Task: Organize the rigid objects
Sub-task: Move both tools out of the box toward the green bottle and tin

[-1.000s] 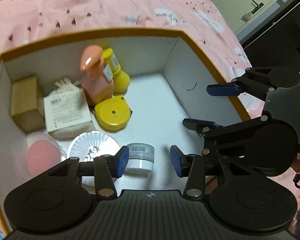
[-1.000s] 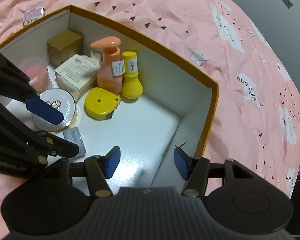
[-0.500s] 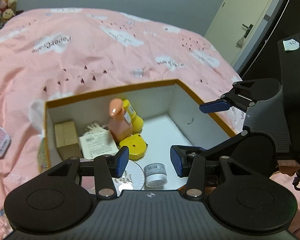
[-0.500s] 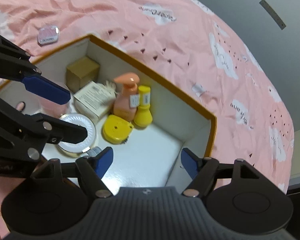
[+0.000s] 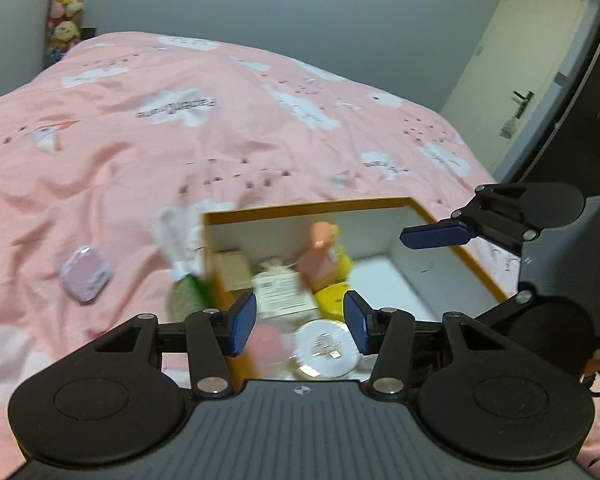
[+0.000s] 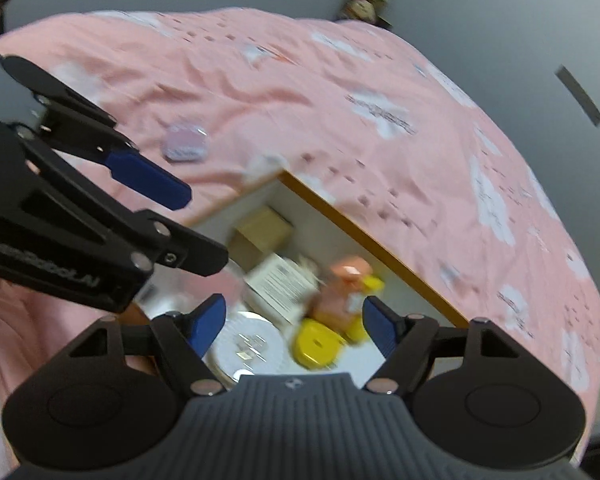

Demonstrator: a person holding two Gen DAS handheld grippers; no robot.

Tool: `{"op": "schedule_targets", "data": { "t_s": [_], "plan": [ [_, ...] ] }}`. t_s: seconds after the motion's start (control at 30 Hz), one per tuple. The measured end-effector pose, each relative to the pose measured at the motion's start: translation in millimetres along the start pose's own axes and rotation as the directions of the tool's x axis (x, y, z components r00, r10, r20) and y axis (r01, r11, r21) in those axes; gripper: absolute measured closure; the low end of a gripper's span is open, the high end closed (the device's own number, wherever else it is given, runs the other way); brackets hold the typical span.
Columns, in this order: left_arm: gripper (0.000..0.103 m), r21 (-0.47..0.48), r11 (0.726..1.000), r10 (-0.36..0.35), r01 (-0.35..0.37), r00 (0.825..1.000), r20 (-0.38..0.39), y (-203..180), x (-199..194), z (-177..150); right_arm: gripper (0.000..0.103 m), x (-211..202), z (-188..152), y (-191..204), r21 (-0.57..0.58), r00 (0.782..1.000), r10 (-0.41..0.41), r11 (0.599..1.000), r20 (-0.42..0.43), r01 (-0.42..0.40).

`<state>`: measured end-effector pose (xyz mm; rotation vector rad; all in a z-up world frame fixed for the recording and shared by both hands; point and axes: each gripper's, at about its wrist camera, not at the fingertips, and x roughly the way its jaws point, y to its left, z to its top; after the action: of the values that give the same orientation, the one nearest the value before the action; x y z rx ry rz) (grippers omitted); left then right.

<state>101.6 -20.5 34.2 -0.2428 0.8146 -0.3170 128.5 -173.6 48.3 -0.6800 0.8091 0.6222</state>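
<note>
Both the left hand-held gripper (image 5: 299, 322) and the right hand-held gripper (image 6: 292, 324) gape empty; the left's jaws just widened slightly. The orange-rimmed white cardboard box (image 5: 432, 236), at frame centre on the pink cloud-print bed (image 5: 220, 128), holds a peach pump bottle (image 5: 320, 258). A small pink tin (image 5: 86, 274) lies left of it.

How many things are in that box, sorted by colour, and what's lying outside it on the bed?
Yellow: 2, bottle, round case
Pink: 2, pump bottle, round pink item
White: 2, labelled carton, round tin
Brown: 1, box
On bed: 2, pink case, green pouch
Total: 9
</note>
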Motion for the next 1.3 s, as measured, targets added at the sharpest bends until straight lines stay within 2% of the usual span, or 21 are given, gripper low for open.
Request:
{"op": "schedule_targets", "data": {
  "t_s": [0.1, 0.23, 0.37, 0.5, 0.57, 0.63, 0.67, 0.77, 0.9, 1.0, 1.07, 1.13, 1.2, 1.3],
  "plan": [
    [0.047, -0.044, 0.999, 0.029, -0.028, 0.999, 0.017, 19, -8, -10, 0.029, 3, 14, 15, -0.023, 0.999, 0.047, 0.999, 0.016, -0.047],
    [0.047, -0.045, 0.994, 0.099, -0.098, 0.994, 0.038, 37, -13, -21, 0.029, 13, 32, 39, -0.075, 0.997, 0.073, 0.995, 0.015, -0.072],
    [0.047, -0.038, 0.982, 0.186, -0.184, 0.979, 0.082, 51, -17, -26, 0.029, 24, 47, 56, -0.127, 0.995, 0.092, 0.988, 0.031, -0.087],
    [0.045, -0.084, 0.968, 0.243, -0.235, 0.964, 0.106, 65, -20, -25, 0.029, 40, 65, 62, -0.164, 0.993, 0.110, 0.981, 0.042, -0.102],
    [0.040, -0.097, 0.960, 0.274, -0.264, 0.955, 0.113, 70, -18, -25, 0.029, 45, 72, 65, -0.188, 0.993, 0.107, 0.977, 0.046, -0.096],
    [0.024, -0.112, 0.954, 0.291, -0.278, 0.949, 0.123, 77, -18, -25, 0.029, 50, 77, 70, -0.223, 0.994, 0.101, 0.971, 0.048, -0.088],
    [0.022, -0.115, 0.954, 0.290, -0.277, 0.948, 0.128, 81, -17, -26, 0.029, 54, 80, 72, -0.239, 0.994, 0.099, 0.967, 0.048, -0.085],
    [0.021, -0.105, 0.954, 0.292, -0.281, 0.951, 0.103, 91, -14, -22, 0.029, 65, 85, 77, -0.290, 0.994, 0.104, 0.953, 0.040, -0.088],
    [0.021, -0.160, 0.940, 0.317, -0.300, 0.944, 0.092, 114, -18, -11, 0.028, 81, 96, 79, -0.340, 0.992, 0.126, 0.934, 0.027, -0.109],
    [0.021, -0.086, 0.949, 0.308, -0.302, 0.949, 0.068, 125, -18, -3, 0.030, 96, 107, 76, -0.344, 0.990, 0.141, 0.929, -0.016, -0.138],
    [0.022, -0.023, 0.946, 0.325, -0.324, 0.945, 0.045, 129, -14, 0, 0.031, 107, 114, 73, -0.340, 0.985, 0.165, 0.924, -0.058, -0.175],
    [0.026, -0.005, 0.944, 0.330, -0.330, 0.944, 0.019, 133, -8, 2, 0.040, 118, 119, 71, -0.339, 0.977, 0.187, 0.917, -0.098, -0.210],
    [0.027, -0.005, 0.955, 0.297, -0.297, 0.955, -0.022, 138, 0, 3, 0.043, 129, 124, 70, -0.339, 0.963, 0.217, 0.904, -0.157, -0.259],
    [0.026, 0.029, 0.958, 0.288, -0.287, 0.955, -0.065, 141, 12, 5, 0.042, 146, 127, 71, -0.351, 0.932, 0.253, 0.874, -0.260, -0.335]
  ]
}}
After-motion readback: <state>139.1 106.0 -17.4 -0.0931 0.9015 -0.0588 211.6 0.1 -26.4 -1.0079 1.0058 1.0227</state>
